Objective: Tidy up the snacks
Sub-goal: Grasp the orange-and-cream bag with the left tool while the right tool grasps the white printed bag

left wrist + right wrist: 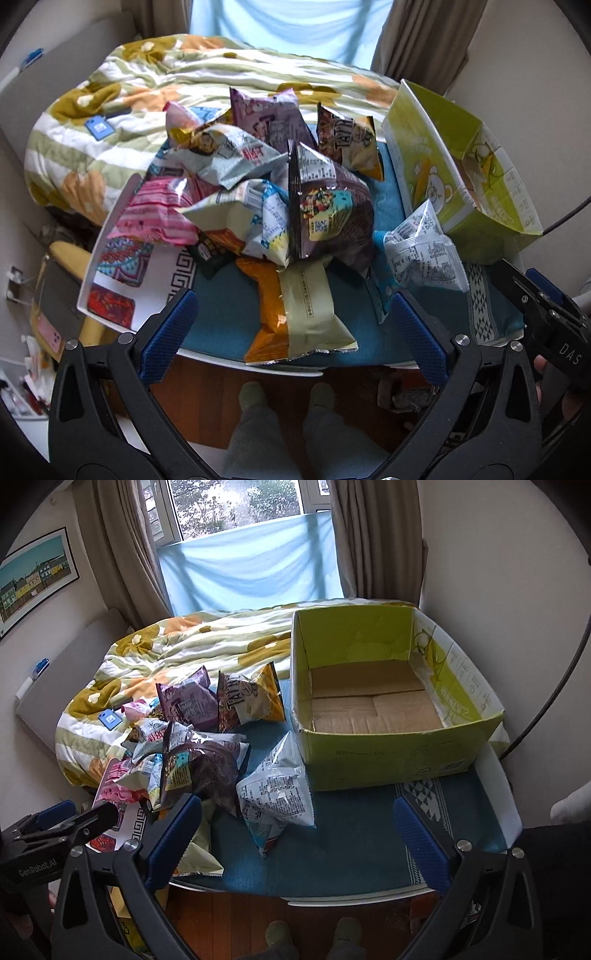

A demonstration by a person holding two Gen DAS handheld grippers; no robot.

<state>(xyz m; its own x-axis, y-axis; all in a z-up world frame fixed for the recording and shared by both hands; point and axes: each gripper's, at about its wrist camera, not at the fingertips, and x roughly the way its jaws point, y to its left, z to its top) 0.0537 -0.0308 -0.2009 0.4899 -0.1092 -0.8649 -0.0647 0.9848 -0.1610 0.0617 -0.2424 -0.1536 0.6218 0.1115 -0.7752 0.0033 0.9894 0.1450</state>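
Observation:
A heap of snack bags (258,192) lies on a blue mat (229,306) over a small table. Nearest me are a beige-and-orange bag (306,310), a dark purple bag (332,218) and a white printed bag (424,251). My left gripper (291,325) hovers open just in front of the beige bag, nothing between its fingers. In the right wrist view the heap (192,753) sits left, the white bag (277,790) in the middle, and an empty green cardboard box (388,753) right. My right gripper (295,838) is open above the mat's near edge, holding nothing.
A floral quilt (177,653) on a bed lies behind the table. A patterned white board (136,280) sticks out under the heap at left. Bare blue mat (354,830) spreads in front of the box. Wooden floor and the person's feet (288,398) are below the table edge.

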